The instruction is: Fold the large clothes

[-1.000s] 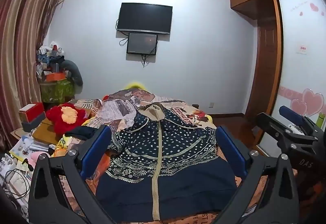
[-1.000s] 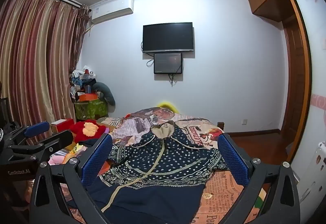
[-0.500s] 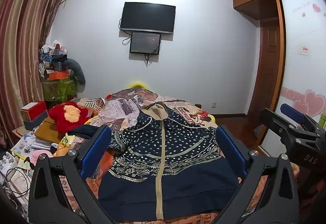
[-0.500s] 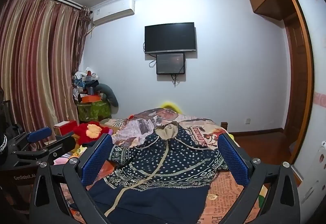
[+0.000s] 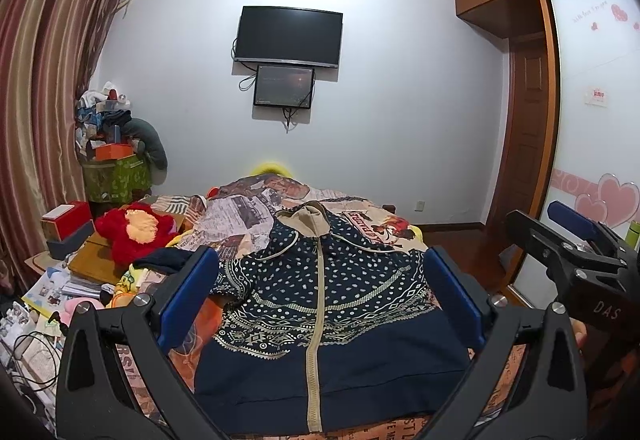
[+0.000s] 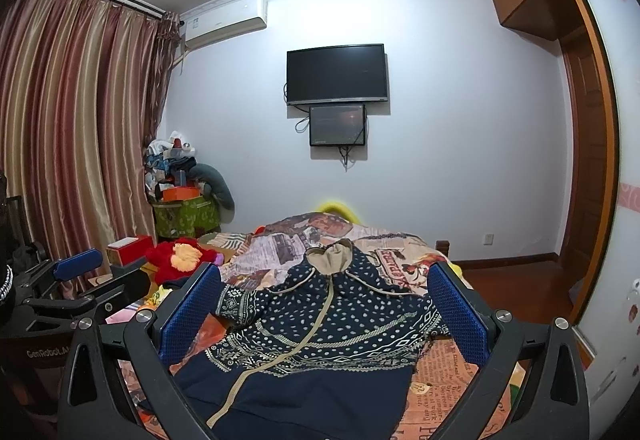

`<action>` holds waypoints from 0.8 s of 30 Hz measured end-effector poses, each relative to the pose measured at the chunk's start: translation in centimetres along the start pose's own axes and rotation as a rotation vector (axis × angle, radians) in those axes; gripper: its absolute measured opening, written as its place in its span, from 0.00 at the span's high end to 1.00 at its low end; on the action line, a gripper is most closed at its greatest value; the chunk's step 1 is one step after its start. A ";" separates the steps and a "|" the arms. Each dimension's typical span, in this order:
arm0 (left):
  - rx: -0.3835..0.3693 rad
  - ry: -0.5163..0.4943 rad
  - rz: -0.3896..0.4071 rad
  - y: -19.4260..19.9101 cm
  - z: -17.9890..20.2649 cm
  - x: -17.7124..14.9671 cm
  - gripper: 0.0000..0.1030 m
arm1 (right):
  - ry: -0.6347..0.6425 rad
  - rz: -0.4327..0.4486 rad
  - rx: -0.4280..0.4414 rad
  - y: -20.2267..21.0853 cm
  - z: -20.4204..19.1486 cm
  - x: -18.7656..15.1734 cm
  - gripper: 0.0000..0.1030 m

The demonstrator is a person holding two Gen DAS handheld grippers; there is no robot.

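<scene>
Progress: the fold has not begun; the jacket [image 5: 320,304] lies spread face up on the bed [image 5: 400,230], zip closed, hood away from the camera, hem at the near edge.
Left to do: sleeves in, sides over, then hem up to hood, by my reading.
Left gripper [image 5: 320,304]: jaws spread wide, holding nothing, hovering above the hem.
Right gripper [image 6: 324,314]: also spread wide and empty, beside the left one, aimed at the jacket's right half.
Left of bed: a red plush [image 5: 134,230], boxes [image 5: 66,226] and papers crowd the jacket's left sleeve [image 5: 240,276].
Sleeves: both look bunched near the shoulders, though the gripper fingers partly hide them.
Right of bed: wardrobe [image 5: 592,144], well apart.
Obstruction: the clutter beside the left sleeve leaves little spare room on that side.
</scene>
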State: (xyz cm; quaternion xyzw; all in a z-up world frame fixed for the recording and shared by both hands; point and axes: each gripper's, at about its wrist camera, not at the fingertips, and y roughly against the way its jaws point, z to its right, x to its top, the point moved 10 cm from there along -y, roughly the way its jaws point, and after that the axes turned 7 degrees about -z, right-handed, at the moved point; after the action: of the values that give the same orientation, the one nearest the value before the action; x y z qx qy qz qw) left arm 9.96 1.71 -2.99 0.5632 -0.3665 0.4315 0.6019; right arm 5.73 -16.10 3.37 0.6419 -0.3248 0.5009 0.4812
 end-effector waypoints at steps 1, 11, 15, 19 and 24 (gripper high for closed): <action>0.000 -0.003 0.000 0.0 0.1 -0.1 0.00 | -0.002 0.001 0.000 0.0 0.1 0.0 0.00; 0.003 -0.013 0.006 0.1 0.4 0.1 0.00 | -0.006 0.000 0.001 0.0 0.2 0.1 0.00; 0.005 -0.018 0.008 0.1 0.5 0.1 0.00 | -0.008 0.000 0.001 0.0 0.2 0.1 0.00; 0.004 -0.016 0.008 0.2 0.6 0.1 0.00 | -0.009 0.000 0.001 0.1 0.4 0.1 0.00; 0.005 -0.012 0.009 0.3 0.6 0.2 0.00 | -0.010 0.000 0.001 0.1 0.4 0.1 0.00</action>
State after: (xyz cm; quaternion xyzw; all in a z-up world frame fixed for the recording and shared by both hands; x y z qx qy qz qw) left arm 9.81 1.16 -2.67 0.5655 -0.3715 0.4317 0.5965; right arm 5.78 -16.49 3.53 0.6447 -0.3270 0.4978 0.4791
